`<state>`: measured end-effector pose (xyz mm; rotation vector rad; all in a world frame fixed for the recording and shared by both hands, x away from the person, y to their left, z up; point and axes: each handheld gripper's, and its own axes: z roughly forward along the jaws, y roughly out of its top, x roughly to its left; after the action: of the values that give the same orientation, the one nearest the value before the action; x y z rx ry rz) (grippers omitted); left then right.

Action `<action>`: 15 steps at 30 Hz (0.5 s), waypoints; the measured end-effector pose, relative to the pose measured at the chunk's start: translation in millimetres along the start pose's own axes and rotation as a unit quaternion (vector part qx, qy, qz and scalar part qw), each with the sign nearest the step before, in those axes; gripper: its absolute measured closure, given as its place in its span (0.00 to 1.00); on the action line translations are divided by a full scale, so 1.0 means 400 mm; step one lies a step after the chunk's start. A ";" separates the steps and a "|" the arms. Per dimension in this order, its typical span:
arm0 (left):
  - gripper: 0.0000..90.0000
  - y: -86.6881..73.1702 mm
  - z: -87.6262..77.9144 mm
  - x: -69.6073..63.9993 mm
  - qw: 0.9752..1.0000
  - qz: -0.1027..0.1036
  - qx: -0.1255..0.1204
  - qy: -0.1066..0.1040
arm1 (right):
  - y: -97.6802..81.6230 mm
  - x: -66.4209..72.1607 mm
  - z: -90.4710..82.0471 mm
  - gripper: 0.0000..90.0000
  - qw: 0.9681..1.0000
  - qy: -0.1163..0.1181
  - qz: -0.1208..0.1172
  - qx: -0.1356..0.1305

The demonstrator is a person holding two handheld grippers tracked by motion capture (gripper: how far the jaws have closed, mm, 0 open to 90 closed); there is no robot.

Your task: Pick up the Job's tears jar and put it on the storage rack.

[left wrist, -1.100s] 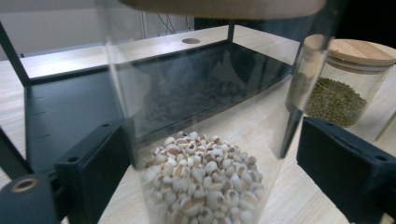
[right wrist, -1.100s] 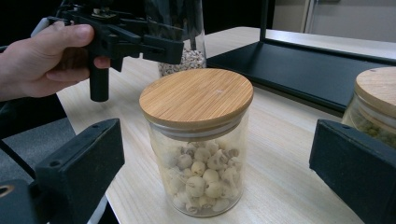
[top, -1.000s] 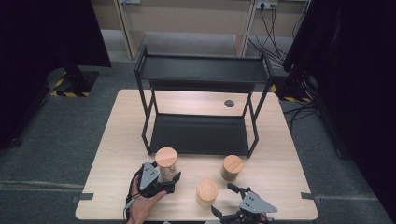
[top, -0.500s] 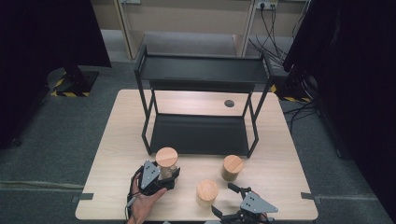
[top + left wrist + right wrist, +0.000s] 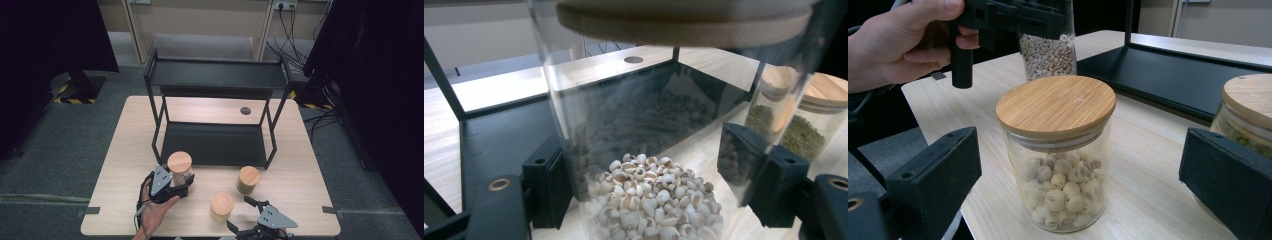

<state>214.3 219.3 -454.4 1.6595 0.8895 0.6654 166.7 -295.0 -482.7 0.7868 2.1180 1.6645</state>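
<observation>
Grain jar (image 5: 179,168), tall with a wooden lid, stands at 7 o'clock on the table (image 5: 300,180), just in front of the black rack (image 5: 215,80). Left gripper (image 5: 176,186) has just closed; its jaws pinch the jar's glass wall on both sides. Right gripper (image 5: 252,217), at 5 o'clock, has its jaws spread, with the short jar (image 5: 221,205) standing between them untouched. Green-filled jar (image 5: 248,179) stands at 4 o'clock, well apart from the grain jar.

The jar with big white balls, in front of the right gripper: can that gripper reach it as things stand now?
Probably yes. The right gripper has open jaws either side of the jar, nothing stands between them, and the green-filled jar sits off to the side.
</observation>
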 end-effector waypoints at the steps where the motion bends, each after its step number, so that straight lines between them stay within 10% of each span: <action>1: 0.28 0.001 0.002 0.001 1.000 -0.001 -0.002 0.000 | 0.000 0.000 0.000 0.04 1.000 0.000 0.000 0.000; 15: 0.28 0.049 0.029 0.013 1.000 0.002 -0.011 0.007 | 0.000 0.000 0.003 0.04 1.000 0.002 0.001 0.002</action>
<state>230.6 214.6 -438.3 1.6387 0.8869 0.6889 167.1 -294.1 -482.9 0.7872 2.1250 1.6648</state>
